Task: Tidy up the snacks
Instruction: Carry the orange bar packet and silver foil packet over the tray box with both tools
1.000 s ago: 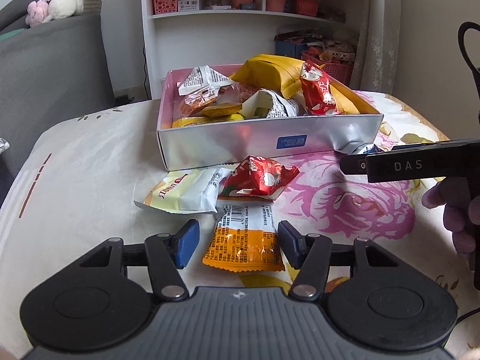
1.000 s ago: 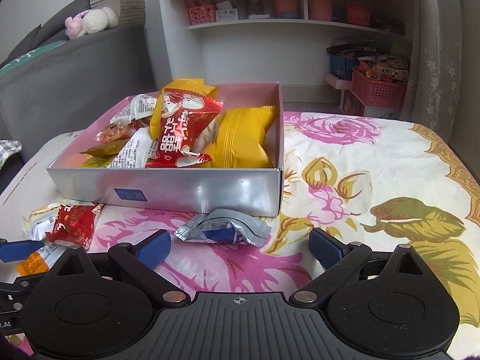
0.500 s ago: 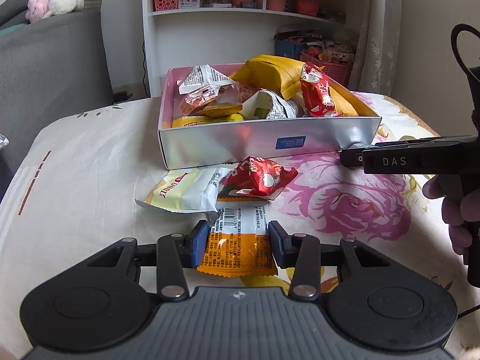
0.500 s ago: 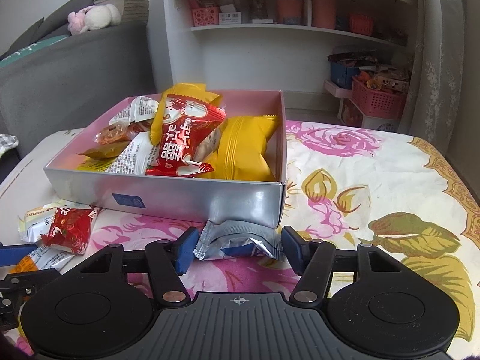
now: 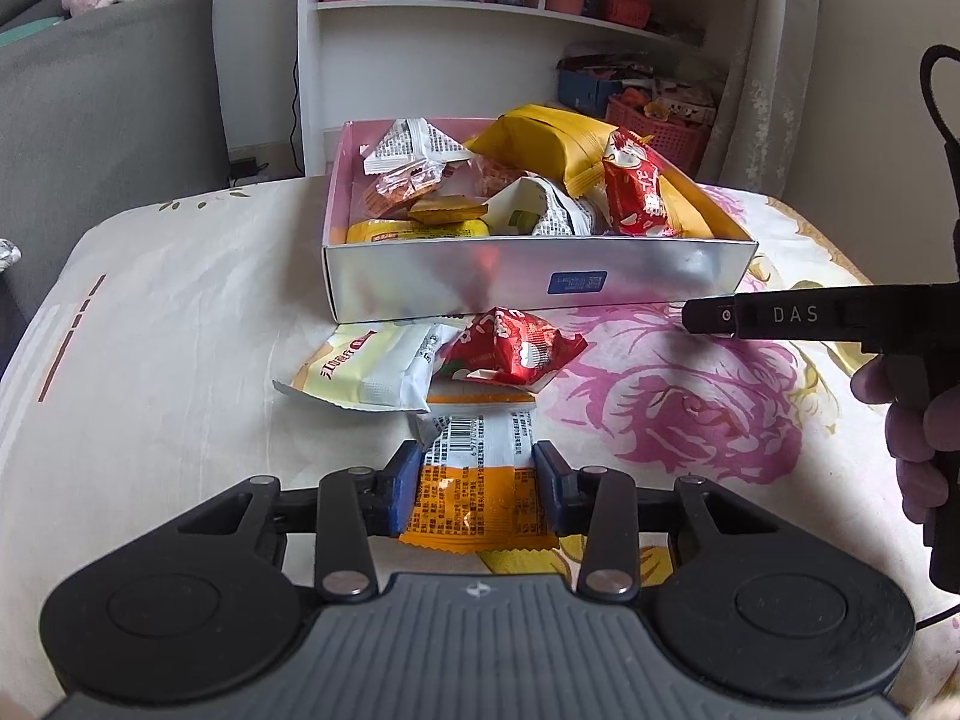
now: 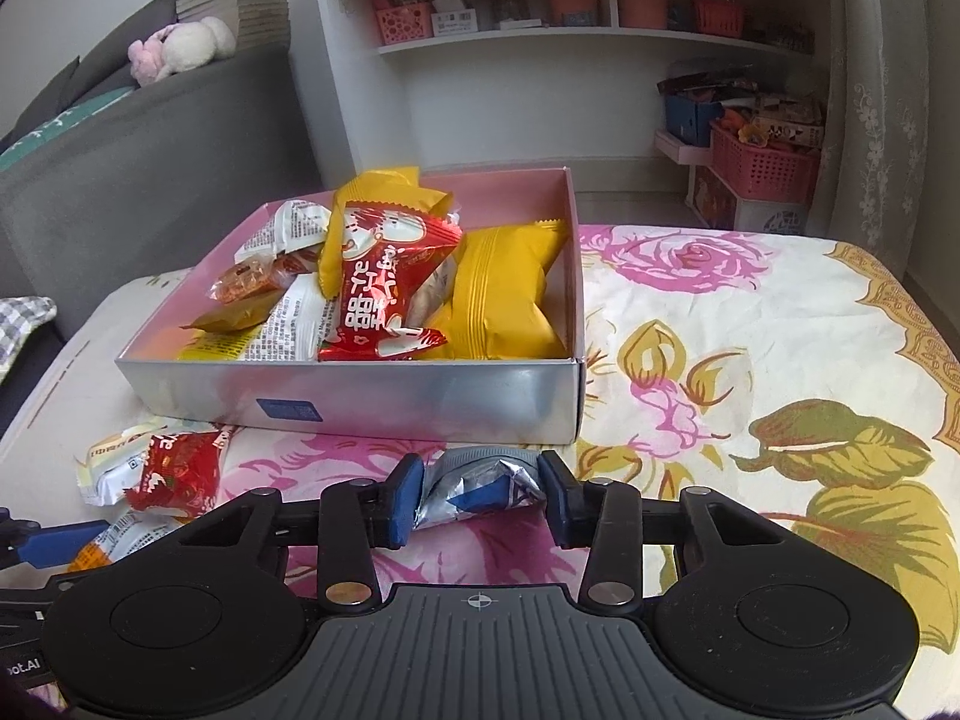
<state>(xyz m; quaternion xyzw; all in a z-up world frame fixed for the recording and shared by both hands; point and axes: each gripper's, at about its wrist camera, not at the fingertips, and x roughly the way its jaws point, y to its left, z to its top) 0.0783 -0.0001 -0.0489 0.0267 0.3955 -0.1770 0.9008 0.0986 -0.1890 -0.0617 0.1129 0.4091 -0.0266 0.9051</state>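
While both sets of jaws have just been closing, the left gripper [image 5: 474,483] pinches an orange snack packet [image 5: 477,480] on the floral cloth, and the right gripper [image 6: 478,495] squeezes a silver-blue packet [image 6: 477,486] just near the silver snack box [image 6: 420,393].
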